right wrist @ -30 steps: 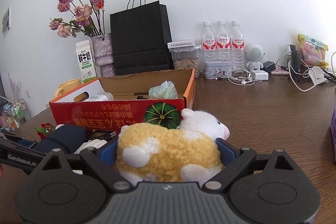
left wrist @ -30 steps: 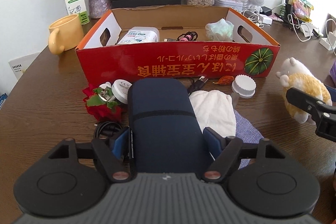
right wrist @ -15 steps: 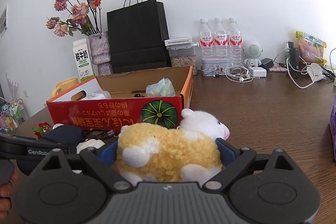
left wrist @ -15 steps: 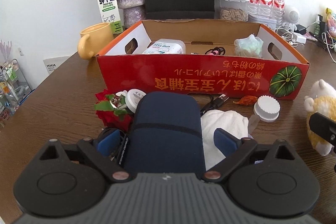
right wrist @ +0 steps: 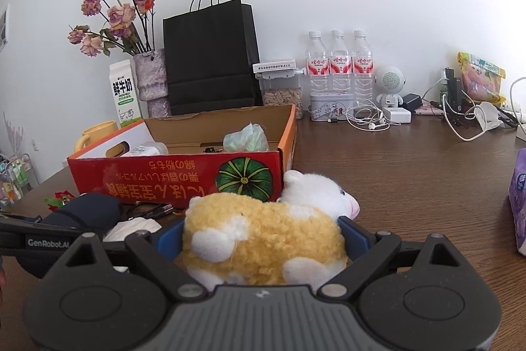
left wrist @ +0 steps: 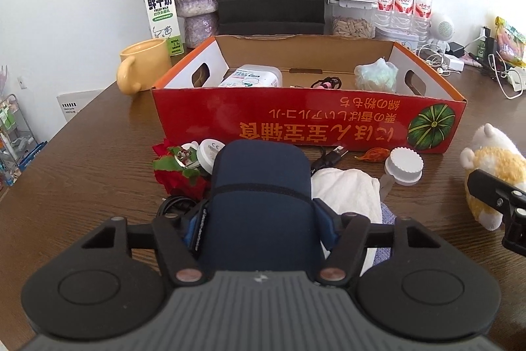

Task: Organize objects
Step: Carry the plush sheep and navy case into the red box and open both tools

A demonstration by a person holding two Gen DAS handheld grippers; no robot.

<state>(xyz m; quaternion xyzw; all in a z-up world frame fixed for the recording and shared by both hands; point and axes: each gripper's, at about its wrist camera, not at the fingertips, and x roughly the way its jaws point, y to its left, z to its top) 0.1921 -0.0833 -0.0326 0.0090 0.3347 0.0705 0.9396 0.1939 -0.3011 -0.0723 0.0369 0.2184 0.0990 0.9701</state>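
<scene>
Left gripper (left wrist: 259,219) has just been closing its jaws, now clamped on the navy pouch (left wrist: 259,183) at the counter's middle; right gripper (right wrist: 259,236) hugs the plush sheep (right wrist: 263,229). Lift both clear over the red box (left wrist: 296,124) wall before dropping.

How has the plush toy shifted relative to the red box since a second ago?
No. The plush toy sits between the right tongs, snout beside the red box corner as before.
</scene>
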